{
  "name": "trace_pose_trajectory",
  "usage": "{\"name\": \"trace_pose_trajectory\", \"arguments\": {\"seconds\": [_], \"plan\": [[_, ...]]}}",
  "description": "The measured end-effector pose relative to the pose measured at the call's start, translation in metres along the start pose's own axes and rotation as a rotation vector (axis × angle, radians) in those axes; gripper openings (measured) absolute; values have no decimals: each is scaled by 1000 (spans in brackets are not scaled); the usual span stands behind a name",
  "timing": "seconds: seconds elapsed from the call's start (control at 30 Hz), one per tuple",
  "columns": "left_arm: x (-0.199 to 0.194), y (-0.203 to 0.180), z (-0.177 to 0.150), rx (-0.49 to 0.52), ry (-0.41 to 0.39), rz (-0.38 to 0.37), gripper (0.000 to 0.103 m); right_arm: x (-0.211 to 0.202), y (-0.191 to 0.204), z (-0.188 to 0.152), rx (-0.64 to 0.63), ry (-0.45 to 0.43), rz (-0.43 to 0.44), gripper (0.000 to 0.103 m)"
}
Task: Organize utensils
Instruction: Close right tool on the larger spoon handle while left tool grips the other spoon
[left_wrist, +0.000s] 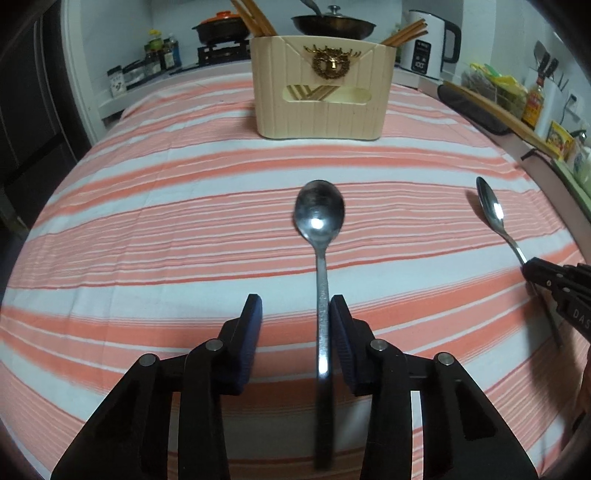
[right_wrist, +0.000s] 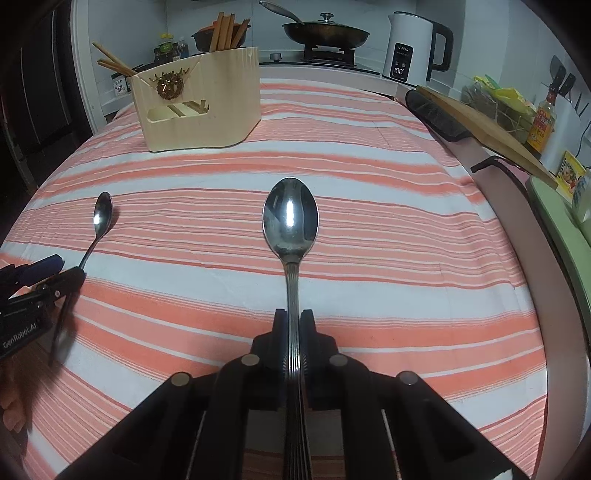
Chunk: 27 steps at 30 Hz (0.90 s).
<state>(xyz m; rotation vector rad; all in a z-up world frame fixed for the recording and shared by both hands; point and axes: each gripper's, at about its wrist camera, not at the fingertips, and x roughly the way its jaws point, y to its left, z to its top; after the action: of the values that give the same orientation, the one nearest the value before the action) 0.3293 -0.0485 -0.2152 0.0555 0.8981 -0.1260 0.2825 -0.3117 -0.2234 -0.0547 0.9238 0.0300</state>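
My left gripper (left_wrist: 295, 314) is open, its jaws spread wide around the handle of a steel spoon (left_wrist: 319, 214) that lies against the right finger; whether the spoon rests on the cloth or is lifted I cannot tell. My right gripper (right_wrist: 293, 321) is shut on a ribbed-handle steel spoon (right_wrist: 290, 214), bowl pointing forward above the striped cloth. Each gripper shows in the other's view: the right gripper (left_wrist: 532, 266) with its spoon (left_wrist: 489, 206), the left gripper (right_wrist: 59, 273) with its spoon (right_wrist: 102, 214). A cream utensil holder (left_wrist: 319, 88) with wooden chopsticks (left_wrist: 255, 16) stands at the far side; it also shows in the right wrist view (right_wrist: 199, 107).
A pink-and-white striped cloth (left_wrist: 147, 221) covers the table. Behind are a stove with a lidded pan (right_wrist: 325, 31), an orange pot (left_wrist: 221, 26), a white kettle (right_wrist: 410, 48) and spice jars (left_wrist: 159, 55). A wooden board (right_wrist: 480, 122), bottles and packets line the right counter.
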Motion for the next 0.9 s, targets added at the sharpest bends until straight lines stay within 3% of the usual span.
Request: {"name": "trace_pose_trajectory", "arguments": {"seconds": [0.1,0.13,0.17,0.2,0.23,0.3,0.57,0.77,0.9], "plan": [[0,15,-1,-23,5,4,40,-3,-5,-4,-11,10,32,13],[0,18,-1,-22,10,-9,41,-4,-7,-5,-21,12,42,24],[0,19,-1,-10,18,-21,42,-5,-9,-7,-33,16,48,43],[0,19,0,8,28,-21,56,-7,-10,-9,-49,21,53,52],[2,18,0,31,40,-14,79,-9,-11,-11,-69,27,60,60],[6,17,-2,73,58,-12,97,-10,-13,-16,-107,47,63,60],[21,12,16,148,116,-58,103,-3,-22,-14,-126,32,107,78],[38,6,37,164,147,-98,102,9,-18,5,-174,89,129,78],[50,1,53,159,149,-103,100,21,-14,21,-188,81,126,78]]}}
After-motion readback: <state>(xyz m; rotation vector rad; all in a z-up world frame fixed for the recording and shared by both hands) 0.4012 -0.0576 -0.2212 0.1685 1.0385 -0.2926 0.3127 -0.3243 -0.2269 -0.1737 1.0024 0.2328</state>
